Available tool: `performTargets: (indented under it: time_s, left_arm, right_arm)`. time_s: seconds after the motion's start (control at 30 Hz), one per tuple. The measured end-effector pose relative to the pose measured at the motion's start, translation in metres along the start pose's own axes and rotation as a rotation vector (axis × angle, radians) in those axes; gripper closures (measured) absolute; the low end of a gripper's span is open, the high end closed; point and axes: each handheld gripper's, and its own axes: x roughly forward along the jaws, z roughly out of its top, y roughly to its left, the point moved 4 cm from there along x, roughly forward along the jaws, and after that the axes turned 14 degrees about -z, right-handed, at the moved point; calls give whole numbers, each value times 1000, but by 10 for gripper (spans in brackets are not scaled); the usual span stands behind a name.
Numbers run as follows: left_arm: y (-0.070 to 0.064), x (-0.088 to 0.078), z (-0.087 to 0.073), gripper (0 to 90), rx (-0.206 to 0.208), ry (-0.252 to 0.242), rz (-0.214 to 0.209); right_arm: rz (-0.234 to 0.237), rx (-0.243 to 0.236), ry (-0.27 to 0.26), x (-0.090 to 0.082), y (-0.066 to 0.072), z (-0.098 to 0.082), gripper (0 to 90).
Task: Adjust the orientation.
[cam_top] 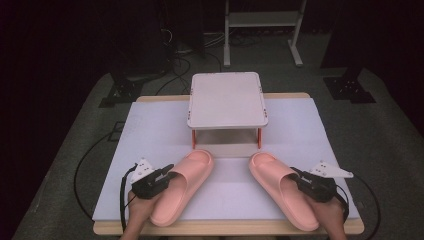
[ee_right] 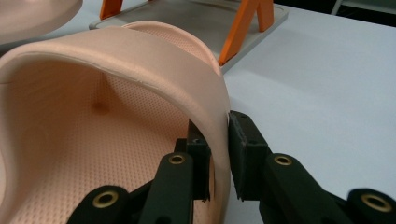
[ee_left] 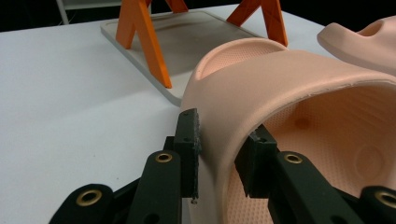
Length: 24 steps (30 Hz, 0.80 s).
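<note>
Both tongs, left [cam_top: 161,176] and right [cam_top: 298,176], straddle slipper [cam_top: 182,186] straps.

high view: overhead, facing forward-down | gripper views: low, close, apparently facing away | shared: orange-legged stand [cam_top: 227,101]
</note>
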Motion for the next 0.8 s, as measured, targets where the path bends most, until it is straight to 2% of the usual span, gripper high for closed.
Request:
performTargets:
  time_s: [0.13,0.43,0.57,0.8]
  left_arm:
    - [-4,-1,5,722,18,-2,-5]
    - [-14,-1,23,744,37,-3,-53]
    - [-16,-5,34,749,36,-10,-75]
    - [-26,-15,60,749,74,-21,-106]
  right_arm:
    - [9,7,-8,-2,1,5,790]
    - [20,-1,-32,-9,4,18,822]
    - [32,2,-40,-13,6,25,823]
    - [35,-10,-90,-29,9,49,823]
